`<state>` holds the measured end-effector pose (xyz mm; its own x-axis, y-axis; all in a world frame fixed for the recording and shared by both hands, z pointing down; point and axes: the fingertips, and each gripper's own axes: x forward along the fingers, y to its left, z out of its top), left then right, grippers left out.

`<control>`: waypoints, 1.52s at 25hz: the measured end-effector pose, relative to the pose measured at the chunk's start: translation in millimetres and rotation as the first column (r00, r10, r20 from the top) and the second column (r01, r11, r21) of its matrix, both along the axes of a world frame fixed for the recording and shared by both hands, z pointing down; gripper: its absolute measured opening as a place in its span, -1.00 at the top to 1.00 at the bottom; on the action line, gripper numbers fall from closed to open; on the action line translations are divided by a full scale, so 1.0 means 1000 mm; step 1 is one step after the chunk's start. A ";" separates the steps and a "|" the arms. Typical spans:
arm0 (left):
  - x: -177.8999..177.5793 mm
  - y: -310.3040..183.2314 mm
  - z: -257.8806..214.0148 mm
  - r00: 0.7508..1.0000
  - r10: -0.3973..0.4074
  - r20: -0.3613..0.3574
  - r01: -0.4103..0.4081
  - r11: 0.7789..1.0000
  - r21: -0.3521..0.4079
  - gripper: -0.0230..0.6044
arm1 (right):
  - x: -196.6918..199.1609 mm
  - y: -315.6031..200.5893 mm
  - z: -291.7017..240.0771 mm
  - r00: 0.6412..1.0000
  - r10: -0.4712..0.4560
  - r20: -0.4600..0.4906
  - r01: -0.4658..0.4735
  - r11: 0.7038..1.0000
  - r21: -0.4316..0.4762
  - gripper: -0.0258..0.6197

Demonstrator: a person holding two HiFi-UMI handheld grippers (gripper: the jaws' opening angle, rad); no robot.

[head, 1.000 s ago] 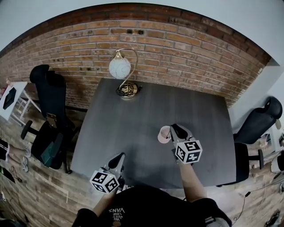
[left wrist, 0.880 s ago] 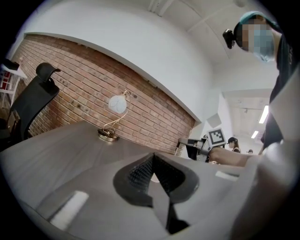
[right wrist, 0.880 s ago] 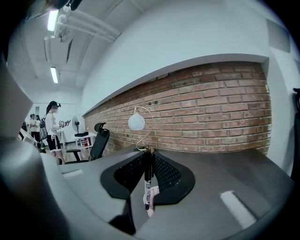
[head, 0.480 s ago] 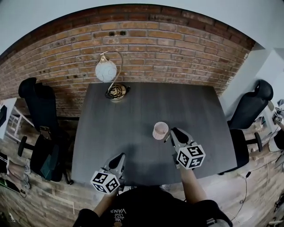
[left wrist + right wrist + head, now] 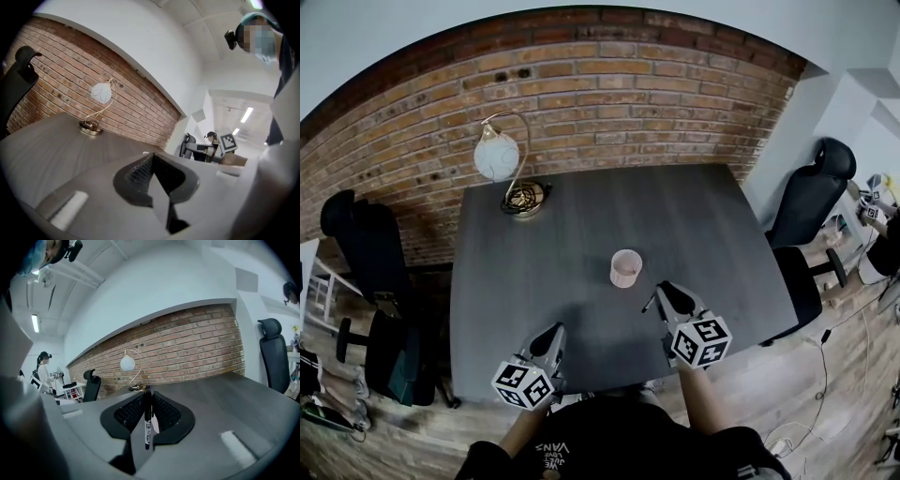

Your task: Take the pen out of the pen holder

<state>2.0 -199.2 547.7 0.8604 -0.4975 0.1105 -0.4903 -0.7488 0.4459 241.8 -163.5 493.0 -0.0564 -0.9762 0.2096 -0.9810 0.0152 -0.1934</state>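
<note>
Pen (image 5: 147, 426) is out of the pen holder (image 5: 625, 268) and clamped upright between the closed jaws of the right gripper (image 5: 148, 395), its black barrel with a white label pointing down toward the camera. From above, that gripper (image 5: 662, 294) hangs over the near right part of the dark grey table (image 5: 572, 244), just beside the pink pen holder but not touching it. The pen holder stands upright near the table's middle. The left gripper (image 5: 553, 334) hovers at the table's near edge, its jaws (image 5: 152, 158) pressed together with nothing between them. A lamp (image 5: 498, 156) with a white globe stands at the far left corner, before the brick wall (image 5: 609, 103).
</note>
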 end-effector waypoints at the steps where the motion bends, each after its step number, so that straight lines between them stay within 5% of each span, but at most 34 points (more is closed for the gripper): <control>1: 0.001 0.000 0.000 1.000 0.010 0.000 -0.010 1.000 0.000 0.76 | 0.000 0.004 0.001 1.000 0.010 0.005 -0.010 1.000 0.000 0.73; 19: 0.030 0.017 0.006 0.985 0.174 0.015 -0.174 0.985 -0.004 0.76 | -0.024 0.068 0.036 0.989 0.107 0.105 -0.104 0.994 -0.036 0.73; 38: 0.024 0.042 0.020 0.976 0.215 0.027 -0.214 0.976 -0.036 0.76 | -0.054 0.106 0.066 0.980 0.117 0.163 -0.102 0.990 -0.097 0.73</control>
